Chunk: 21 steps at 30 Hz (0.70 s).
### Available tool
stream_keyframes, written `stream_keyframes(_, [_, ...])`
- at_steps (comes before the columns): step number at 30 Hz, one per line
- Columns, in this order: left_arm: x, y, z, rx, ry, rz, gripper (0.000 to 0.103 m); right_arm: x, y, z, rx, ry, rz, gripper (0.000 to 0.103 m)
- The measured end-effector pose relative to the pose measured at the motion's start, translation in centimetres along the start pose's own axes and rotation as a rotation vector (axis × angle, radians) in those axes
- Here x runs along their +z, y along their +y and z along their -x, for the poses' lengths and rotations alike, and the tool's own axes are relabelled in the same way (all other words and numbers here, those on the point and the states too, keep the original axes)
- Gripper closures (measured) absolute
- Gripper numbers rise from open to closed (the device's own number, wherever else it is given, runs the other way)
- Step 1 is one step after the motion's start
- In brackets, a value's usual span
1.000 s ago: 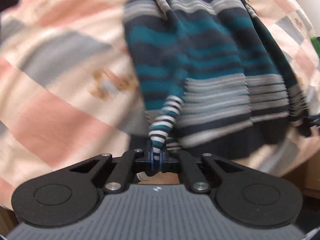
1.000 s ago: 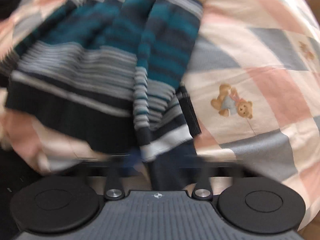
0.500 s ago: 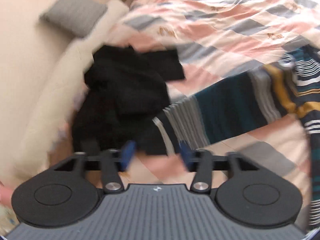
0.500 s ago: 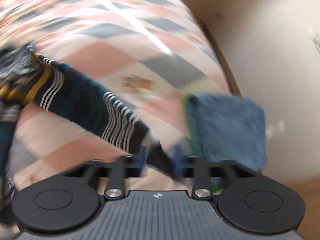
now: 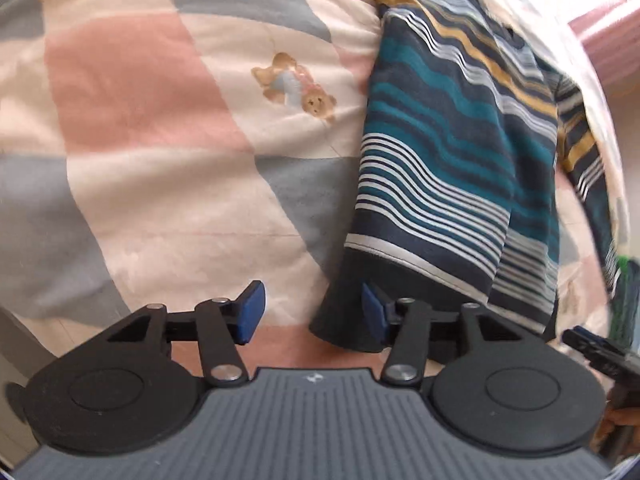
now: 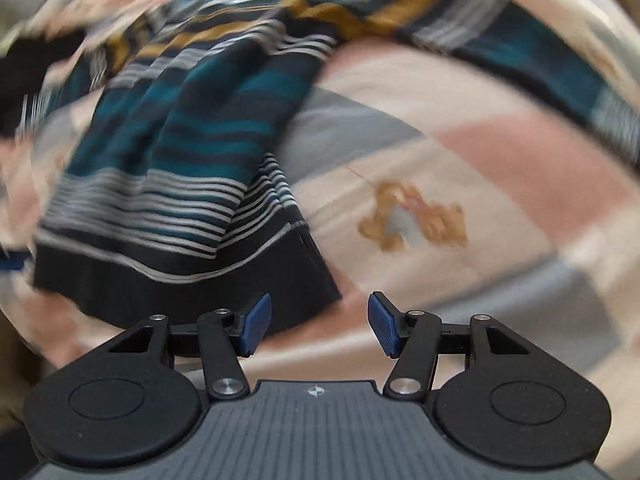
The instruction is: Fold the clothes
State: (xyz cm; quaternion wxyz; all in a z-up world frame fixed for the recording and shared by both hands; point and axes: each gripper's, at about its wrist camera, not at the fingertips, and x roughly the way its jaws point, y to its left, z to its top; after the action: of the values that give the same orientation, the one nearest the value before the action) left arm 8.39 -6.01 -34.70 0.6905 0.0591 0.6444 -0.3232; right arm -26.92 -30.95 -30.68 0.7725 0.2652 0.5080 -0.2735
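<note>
The striped sweater (image 5: 452,168) lies on the patchwork quilt (image 5: 152,120), and I take its dark ribbed hem (image 6: 188,296) as my marker. The body looks doubled lengthwise, a narrower panel lapped over the wider one, so one side fold seems already made; the upper part trails away beyond the hem in loose waves, with the mustard stripes at its far end.

The left gripper (image 5: 310,312) points steeply down at the hem's left corner. Its jaws stand about half apart and are closing, with one blue pad at the cloth's edge and the other over bare quilt, nothing pinched yet. The right gripper (image 6: 320,324) hangs at the hem's right corner, jaws half apart and opening, empty, with only quilt between them.

By my reckoning the job is perhaps midway: the crosswise fold, hem carried up toward the neck, remains, as does smoothing.
</note>
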Motion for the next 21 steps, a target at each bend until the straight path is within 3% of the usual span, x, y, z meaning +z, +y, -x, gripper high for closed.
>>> stream_keyframes(4, [-0.3, 1.1, 0.5, 0.024, -0.043, 0.031, 0.054, 0.6, 0.8, -2.8, 0.044, -0.029, 0.123, 0.047])
stream_keyframes(5, [0.0, 1.4, 0.8, 0.030, -0.055, 0.026, 0.054, 0.4, 1.1, -3.9, 0.056, -0.016, 0.164, 0.053])
stream_keyframes(6, [0.3, 2.0, 1.6, 0.039, -0.067, 0.018, 0.057, 0.1, 1.5, -5.0, 0.057, 0.009, 0.199, 0.081])
stream_keyframes(7, [0.6, 2.2, 2.1, 0.050, -0.081, 0.008, 0.060, 0.0, 1.6, -5.0, 0.081, 0.023, 0.185, 0.096])
stream_keyframes(8, [0.9, 2.4, 2.5, 0.052, -0.097, -0.001, 0.061, 0.0, 1.7, -4.8, 0.113, 0.033, 0.160, 0.096])
stream_keyframes(10, [1.5, 2.5, 3.2, 0.059, -0.122, -0.018, 0.063, 0.0, 0.9, -2.2, 0.281, 0.059, -0.041, 0.097])
stream_keyframes(12, [1.9, 2.5, 3.4, 0.050, -0.130, -0.047, 0.063, -0.9, -1.3, 1.3, 0.553, 0.046, -0.387, 0.097])
stream_keyframes(14, [1.7, 2.2, 3.2, 0.037, -0.130, -0.087, 0.063, -2.8, -4.5, 4.6, 0.812, -0.028, -0.760, 0.098])
stream_keyframes(15, [1.5, 1.9, 3.0, 0.020, -0.126, -0.106, 0.063, -3.8, -6.4, 5.8, 0.817, -0.087, -0.884, 0.098])
stream_keyframes(16, [1.1, 1.5, 2.5, 0.003, -0.119, -0.123, 0.062, -4.8, -8.6, 6.6, 0.728, -0.126, -0.969, 0.098])
stream_keyframes(17, [0.6, 0.9, 1.9, -0.009, -0.108, -0.148, 0.061, -5.9, -10.7, 6.7, 0.585, -0.134, -1.022, 0.098])
stream_keyframes(19, [-0.4, -0.1, 0.8, -0.029, -0.082, -0.195, 0.061, -8.7, -14.4, 4.6, 0.375, -0.076, -1.166, 0.099])
stream_keyframes(20, [-0.8, -0.2, 0.3, -0.052, -0.073, -0.186, 0.061, -9.8, -15.6, 3.3, 0.309, -0.046, -1.221, 0.099])
stream_keyframes(21, [-1.1, -0.3, -0.2, -0.079, -0.066, -0.169, 0.060, -10.1, -16.1, 2.3, 0.239, -0.017, -1.210, 0.101])
